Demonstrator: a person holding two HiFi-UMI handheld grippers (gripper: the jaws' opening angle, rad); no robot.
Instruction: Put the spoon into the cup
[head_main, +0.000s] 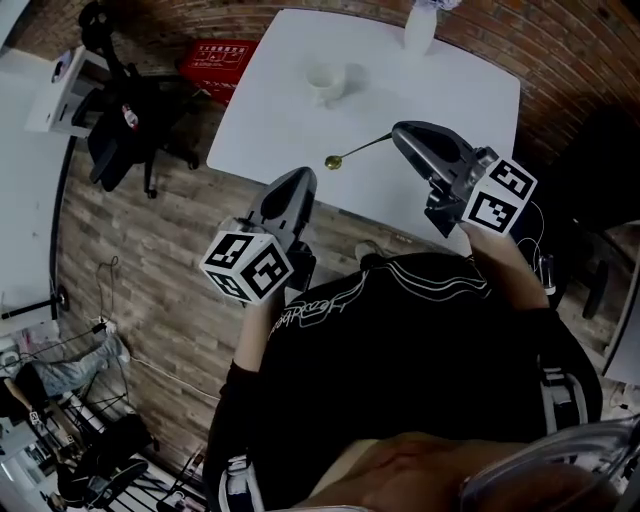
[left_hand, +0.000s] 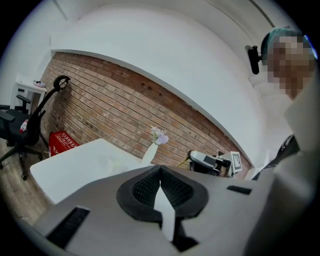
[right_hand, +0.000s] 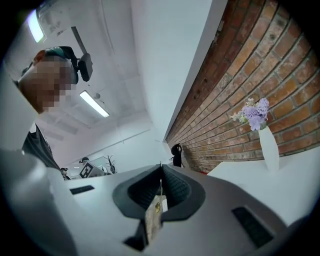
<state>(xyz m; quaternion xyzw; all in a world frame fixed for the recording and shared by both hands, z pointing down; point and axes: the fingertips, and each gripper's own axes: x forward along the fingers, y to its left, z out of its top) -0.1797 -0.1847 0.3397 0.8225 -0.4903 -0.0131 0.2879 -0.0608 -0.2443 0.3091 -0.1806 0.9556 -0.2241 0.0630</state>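
A white cup (head_main: 325, 80) stands on the white table (head_main: 280, 120), towards its far side. My right gripper (head_main: 398, 133) is shut on the handle end of a golden spoon (head_main: 352, 154), which sticks out leftwards over the table's near edge with its bowl lowest. In the right gripper view the jaws (right_hand: 161, 167) meet on the thin handle, and the spoon (right_hand: 156, 206) shows in the gap under them. My left gripper (head_main: 303, 178) hangs just off the near edge, left of the spoon. Its jaws (left_hand: 160, 169) are together with nothing between them.
A white vase with lilac flowers (head_main: 420, 25) stands at the table's far edge, against a brick wall (left_hand: 115, 105). A red crate (head_main: 220, 62) and a black office chair (head_main: 125, 120) stand on the wooden floor to the left.
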